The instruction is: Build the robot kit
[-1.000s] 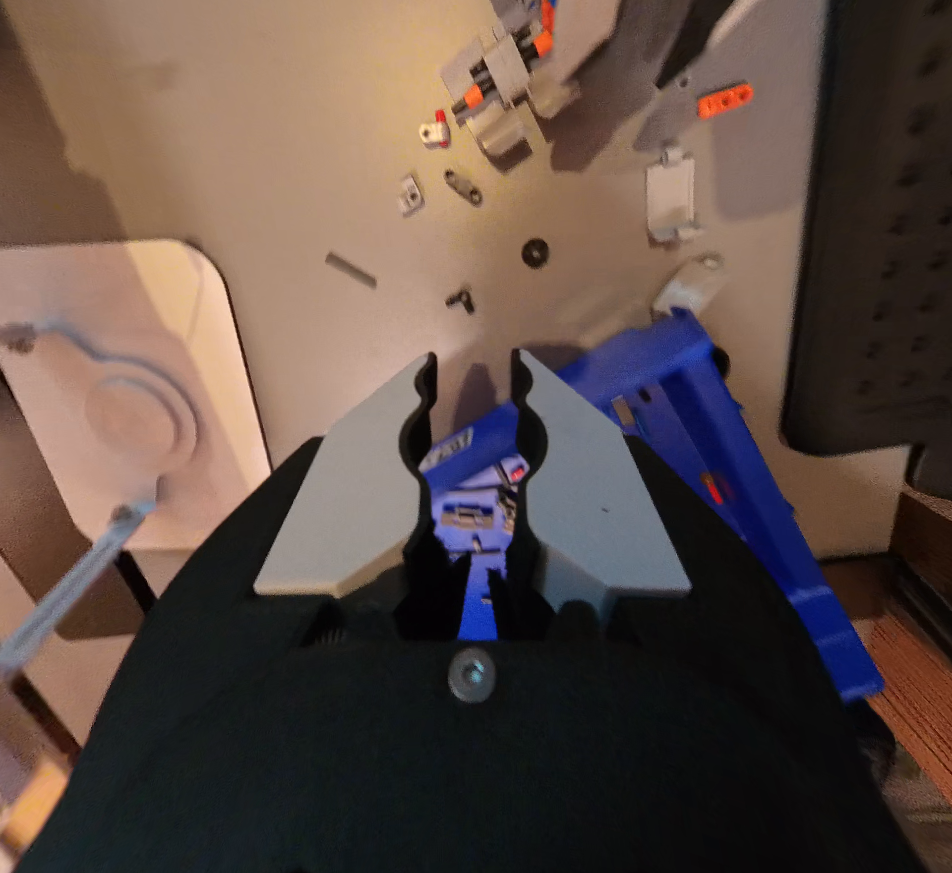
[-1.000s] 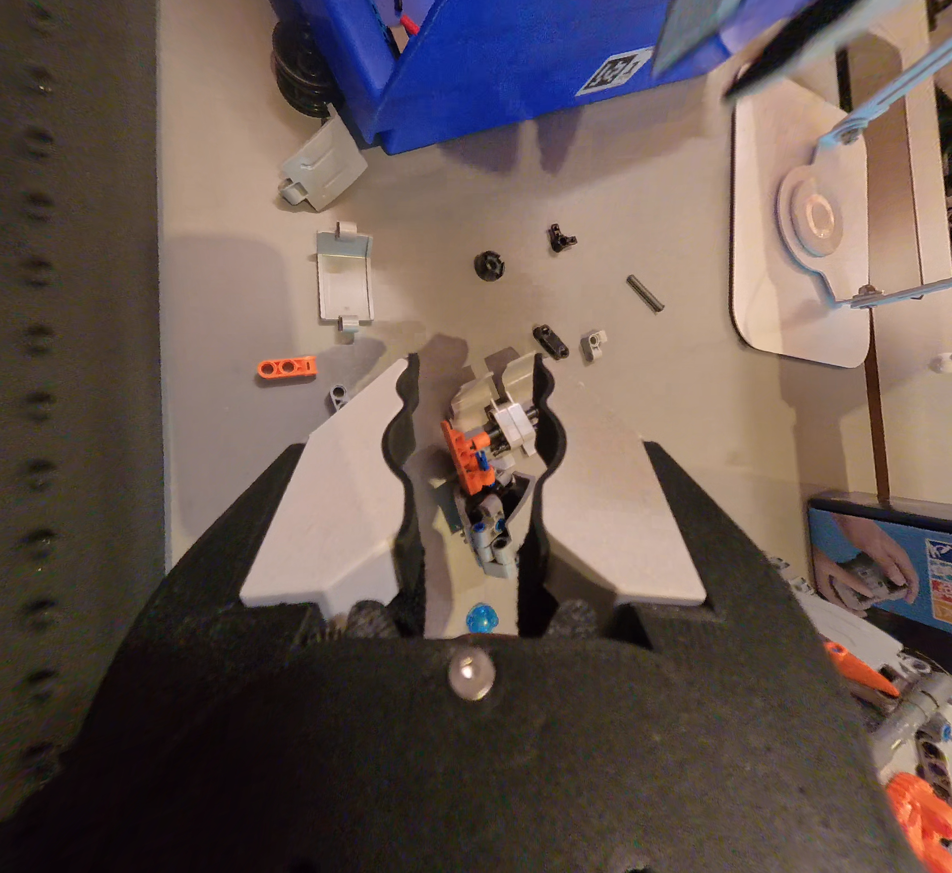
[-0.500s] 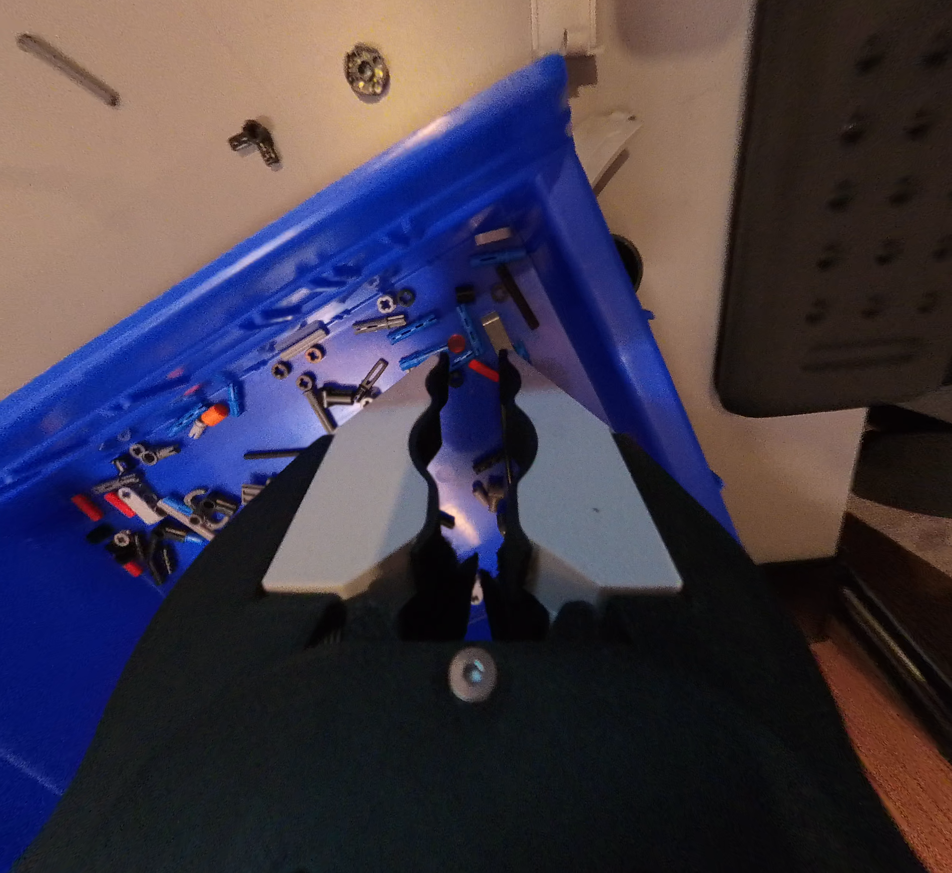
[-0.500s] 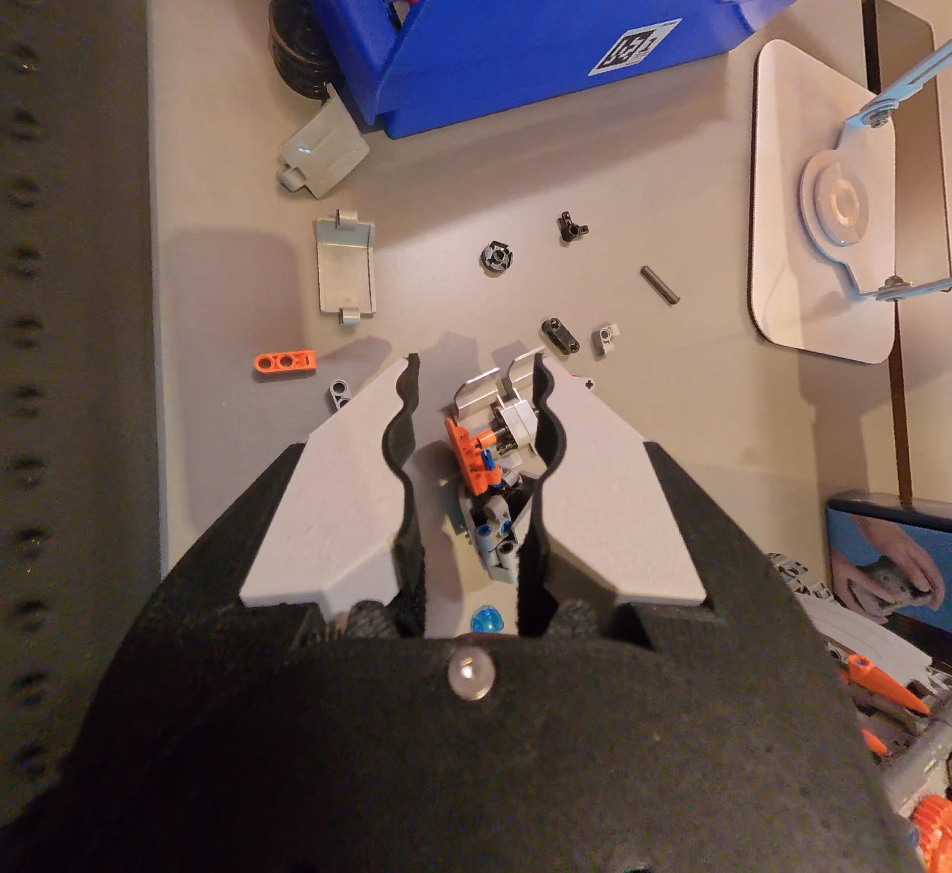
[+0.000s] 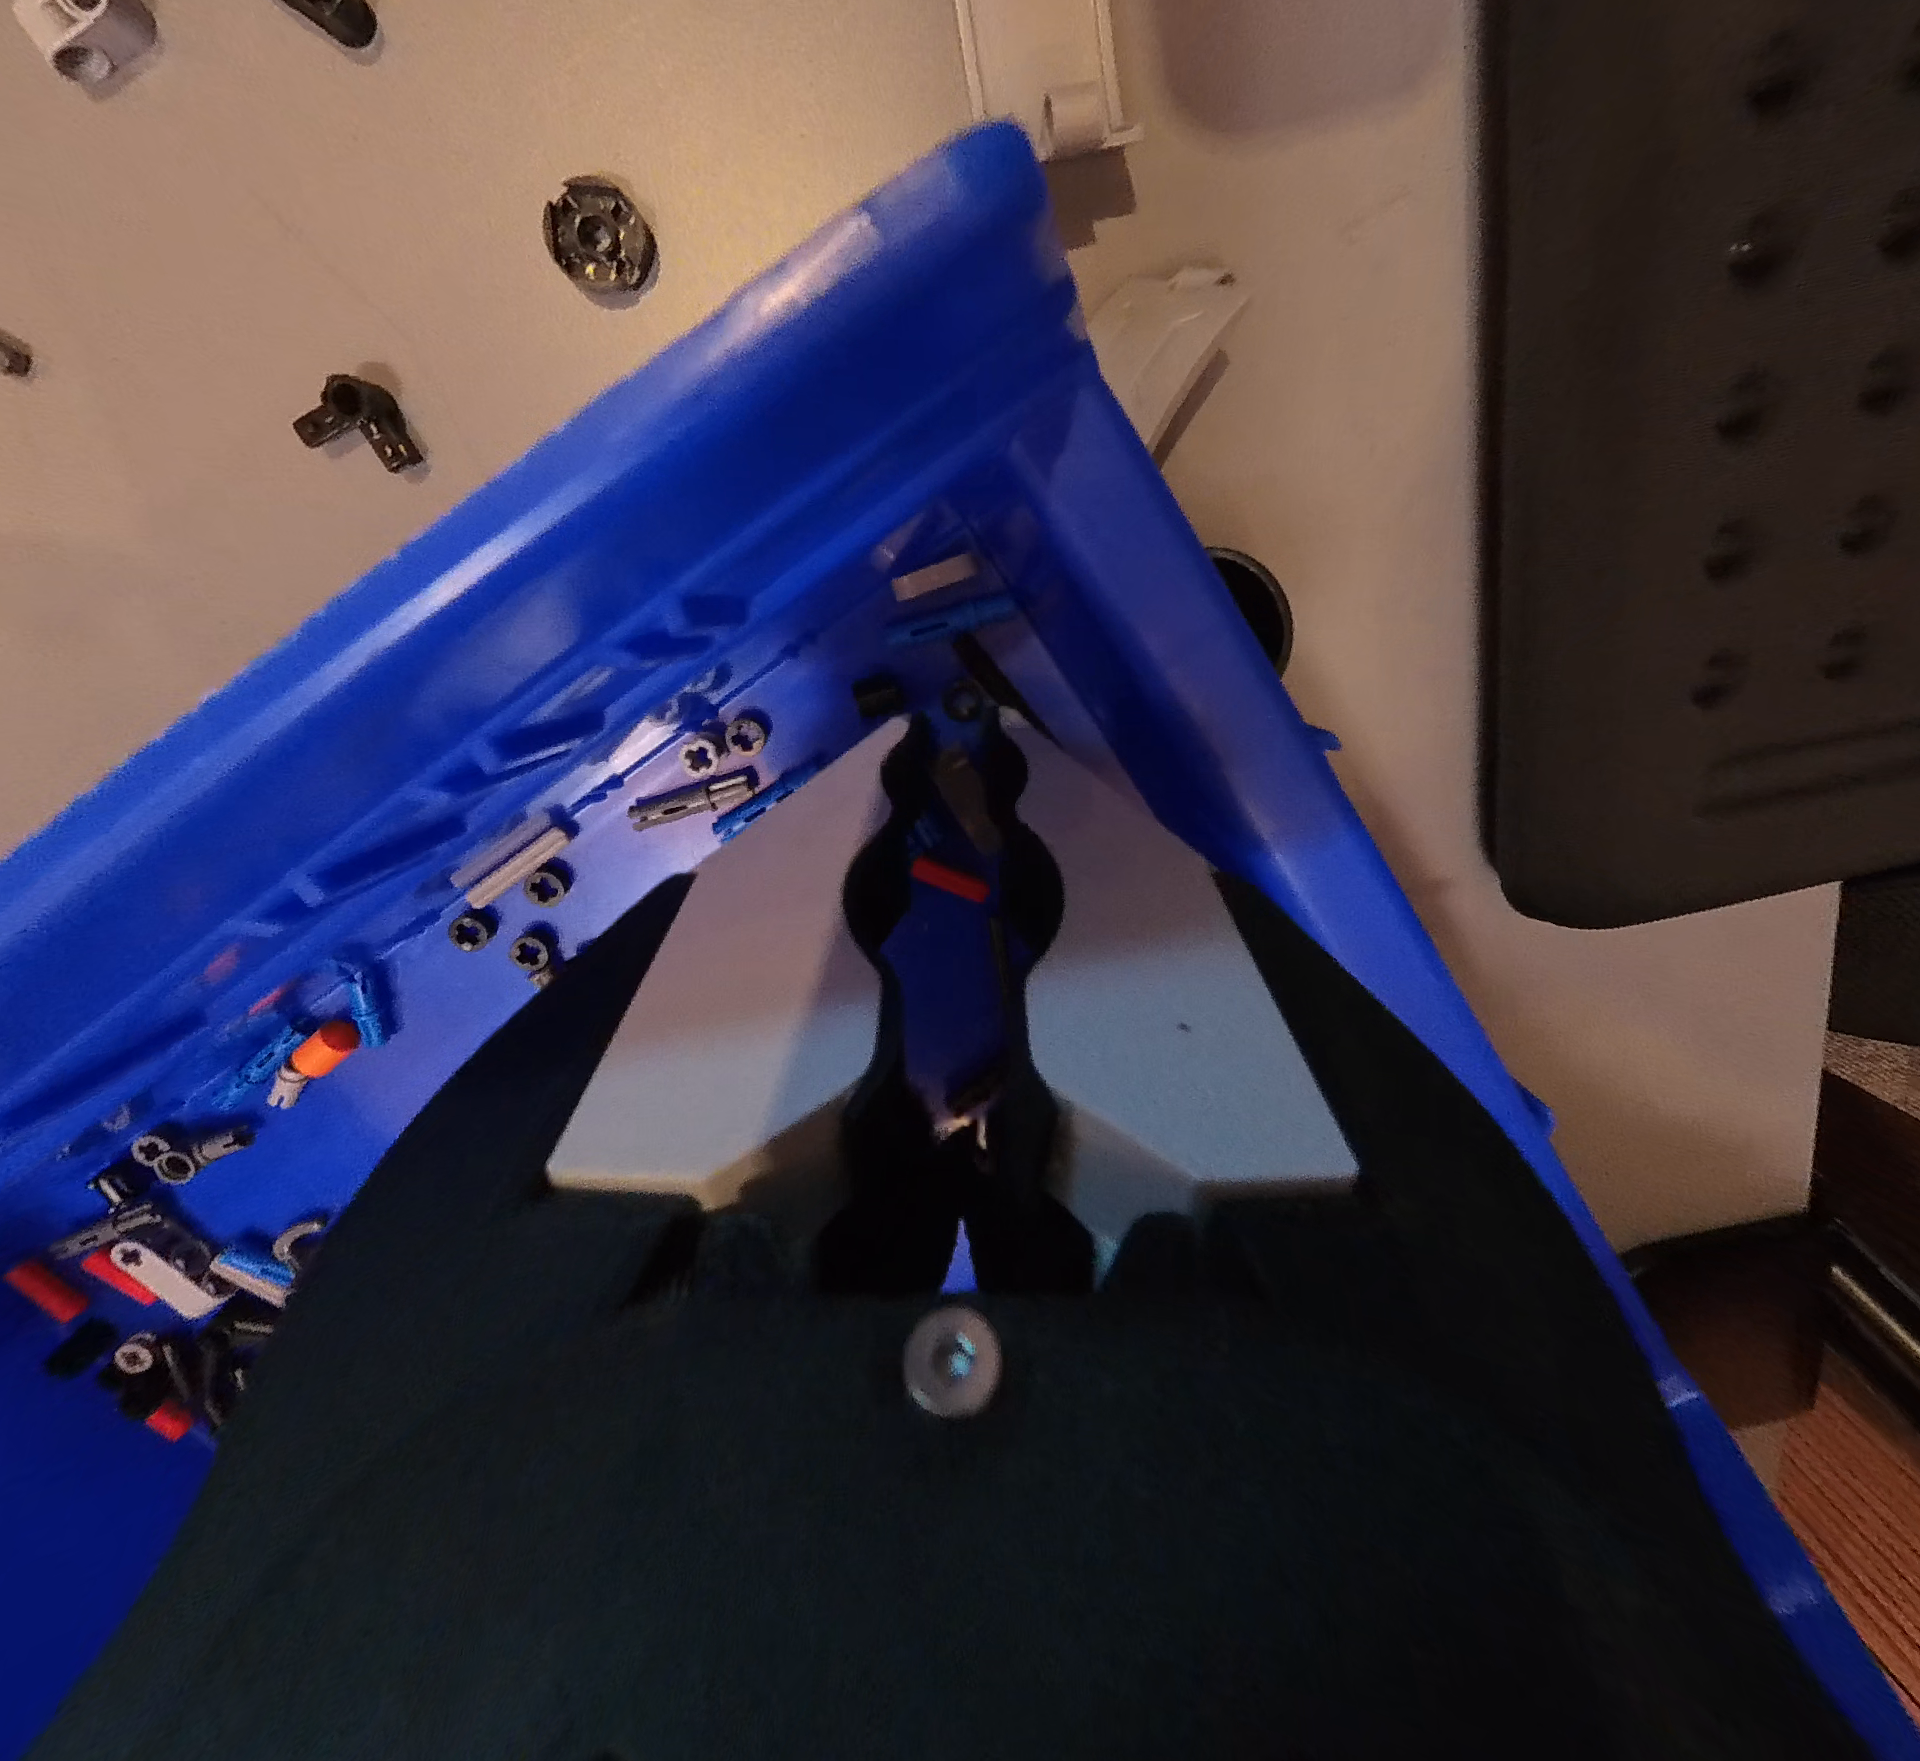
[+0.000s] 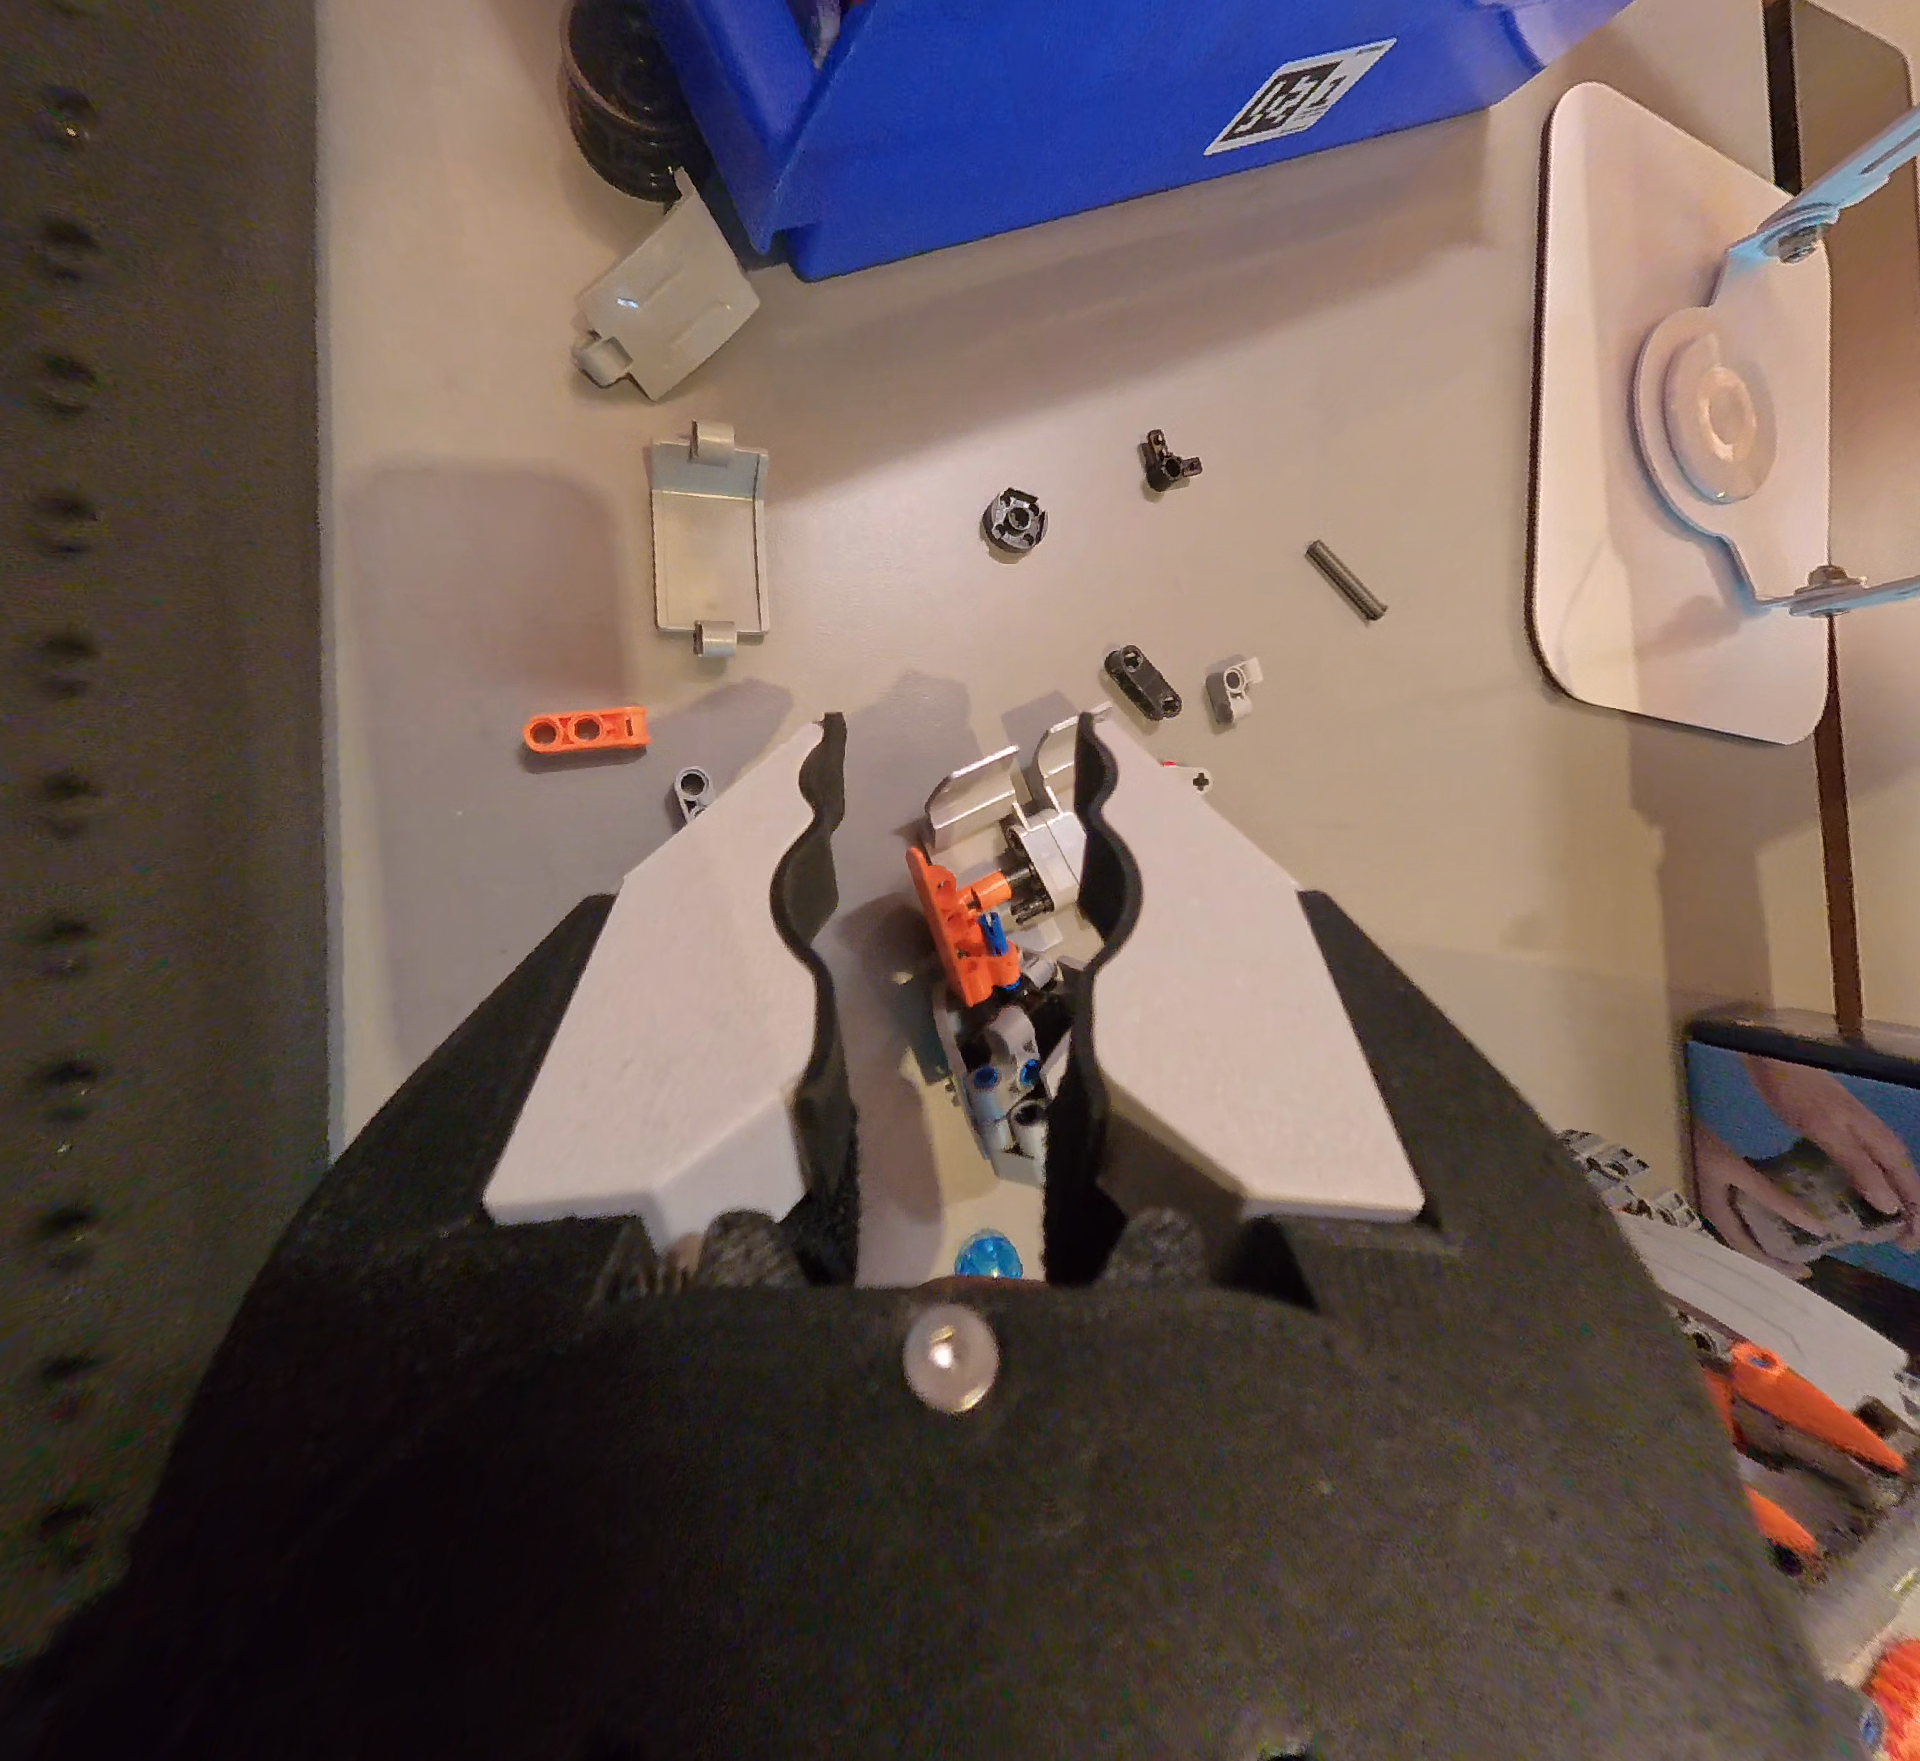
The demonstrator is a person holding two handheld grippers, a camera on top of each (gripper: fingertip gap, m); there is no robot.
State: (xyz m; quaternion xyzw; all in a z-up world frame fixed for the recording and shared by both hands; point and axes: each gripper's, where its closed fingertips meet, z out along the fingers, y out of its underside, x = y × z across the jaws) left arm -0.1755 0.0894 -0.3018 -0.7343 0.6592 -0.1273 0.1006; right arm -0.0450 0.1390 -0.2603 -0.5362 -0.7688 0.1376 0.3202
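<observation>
My left gripper (image 5: 954, 745) reaches down into a corner of a blue bin (image 5: 727, 423). Its jaws are almost together, with a small dark piece (image 5: 961, 792) between the tips. Several small pins, axles and connectors lie on the bin floor, and a red pin (image 5: 951, 880) shows through the gap. My right gripper (image 6: 961, 735) is open and hovers low over the table. It straddles a grey and orange brick assembly (image 6: 987, 922), which lies against its right finger. The blue bin (image 6: 1039, 49) stands beyond it.
Loose parts lie on the beige table: a flat grey panel (image 6: 710, 537), a curved grey panel (image 6: 665, 309), an orange beam (image 6: 585, 731), a black round piece (image 6: 1013, 522), a dark axle (image 6: 1345, 579). A black tyre (image 6: 623, 101) sits beside the bin. A white board (image 6: 1662, 257) lies on the right. Spacing between my two grippers at the tips: around 15 cm.
My left gripper has moved from above the table down into the blue bin, and its jaws have narrowed. My right gripper has stayed open over the assembly, shifting only slightly.
</observation>
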